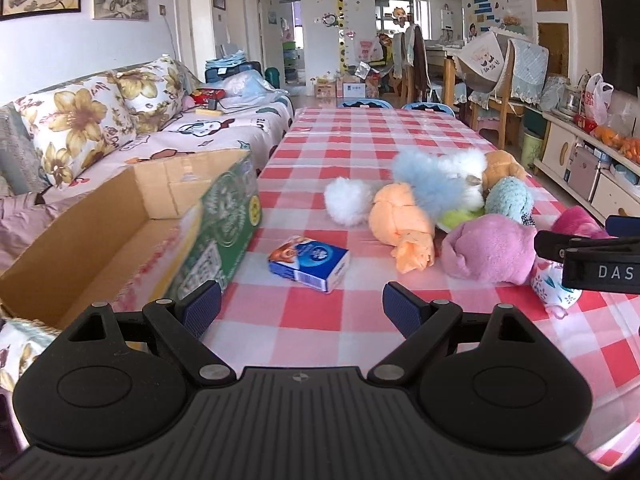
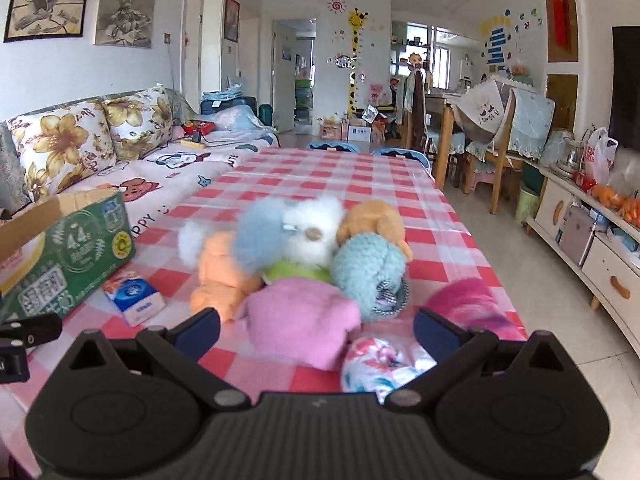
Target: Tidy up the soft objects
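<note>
A heap of soft toys lies on the checked table: a pink plush (image 1: pixel 490 250) (image 2: pixel 300 320), an orange one (image 1: pixel 402 220) (image 2: pixel 220 272), a blue-and-white fluffy one (image 1: pixel 436 176) (image 2: pixel 288 228), a teal knitted one (image 1: pixel 508 196) (image 2: pixel 366 268), a tan one (image 2: pixel 376 218), a magenta one (image 2: pixel 466 300) and a floral pouch (image 2: pixel 380 364). My left gripper (image 1: pixel 302 308) is open, short of a tissue pack (image 1: pixel 310 262). My right gripper (image 2: pixel 318 330) is open, with the pink plush and floral pouch between its fingers. An open cardboard box (image 1: pixel 132 224) (image 2: pixel 68 248) stands at the left.
A sofa (image 1: pixel 120 128) with flowered cushions runs along the table's left side. Chairs (image 1: pixel 516 76) and a low cabinet (image 2: pixel 592 248) stand to the right. The far half of the red-checked tablecloth (image 1: pixel 360 132) stretches away behind the toys.
</note>
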Demonstrator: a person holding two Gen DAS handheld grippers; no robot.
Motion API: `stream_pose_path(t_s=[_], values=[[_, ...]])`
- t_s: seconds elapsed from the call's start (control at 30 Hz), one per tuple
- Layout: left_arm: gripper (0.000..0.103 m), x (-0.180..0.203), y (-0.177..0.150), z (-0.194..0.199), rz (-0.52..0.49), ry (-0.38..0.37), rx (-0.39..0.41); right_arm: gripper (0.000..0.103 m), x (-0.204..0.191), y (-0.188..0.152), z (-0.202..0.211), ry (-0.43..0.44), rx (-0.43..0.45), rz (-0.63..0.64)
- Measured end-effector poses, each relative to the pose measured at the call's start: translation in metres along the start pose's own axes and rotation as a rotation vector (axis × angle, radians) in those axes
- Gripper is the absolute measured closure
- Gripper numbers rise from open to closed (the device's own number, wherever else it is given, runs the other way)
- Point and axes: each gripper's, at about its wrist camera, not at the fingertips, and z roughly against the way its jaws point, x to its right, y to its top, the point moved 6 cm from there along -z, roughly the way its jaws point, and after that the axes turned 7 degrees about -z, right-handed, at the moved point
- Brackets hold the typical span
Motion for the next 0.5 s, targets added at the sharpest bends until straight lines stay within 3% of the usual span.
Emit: stream_pose_path(t_s=[0.5], values=[[0.000, -0.025, -0.005, 0.018, 0.028, 0.033, 0.045, 0.001, -0.043, -0.017, 0.033, 0.031, 0.029, 0.043]])
